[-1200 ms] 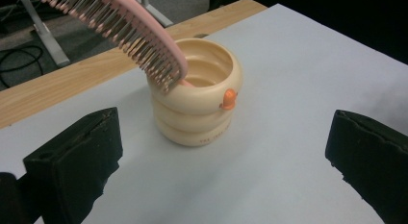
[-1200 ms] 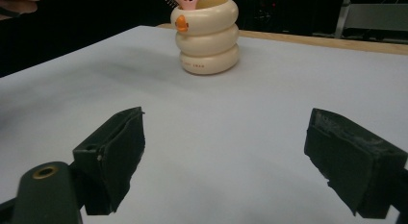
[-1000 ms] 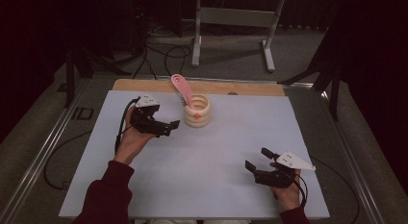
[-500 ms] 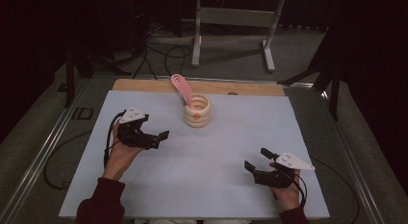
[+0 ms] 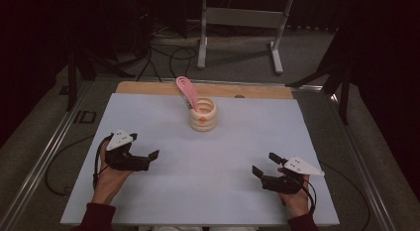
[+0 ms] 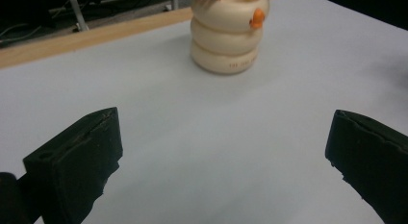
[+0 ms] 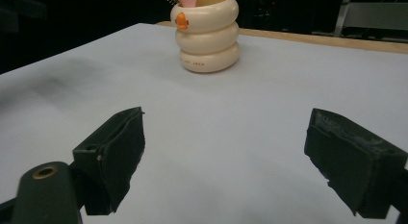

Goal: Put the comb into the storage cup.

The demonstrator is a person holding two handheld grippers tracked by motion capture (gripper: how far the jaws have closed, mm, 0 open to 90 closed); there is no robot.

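A cream ribbed cup (image 5: 203, 115) with a small orange mark stands at the back middle of the white table top (image 5: 218, 151). A pink looped utensil (image 5: 187, 90) leans out of it toward the far left. My left gripper (image 5: 150, 160) rests low at the front left, open, jaws wide and empty, pointing right. The right gripper (image 5: 265, 164) sits at the front right, open and empty, pointing left and away. In the left gripper view the cup (image 6: 227, 34) lies well ahead of the open jaws. The right gripper view has the cup (image 7: 207, 34) far ahead too.
A wooden strip (image 5: 148, 88) edges the table's far side. Behind it stand a metal frame (image 5: 237, 18) and loose cables (image 5: 163, 52) on the floor. Metal rails run along both table sides.
My left gripper has drawn back from beside the cup toward the front left and come down low. The right gripper has barely moved.
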